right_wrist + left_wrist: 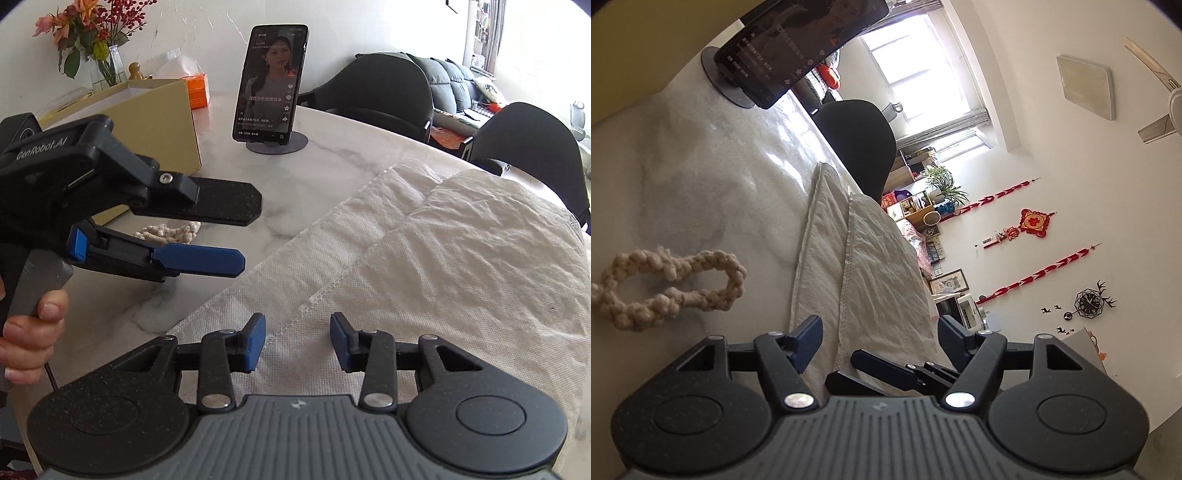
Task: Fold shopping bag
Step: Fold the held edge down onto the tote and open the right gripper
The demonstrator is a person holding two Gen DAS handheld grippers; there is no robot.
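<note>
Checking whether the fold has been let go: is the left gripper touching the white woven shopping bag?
Apart. The right wrist view shows the left gripper open over bare marble tabletop, nothing between its fingers, marble visible between it and the white woven shopping bag.

Premises: a home living-dining room. Evidence: marble counter (351,155), sofa (443,77), flower vase (107,68), ceiling fan (1160,107).
</note>
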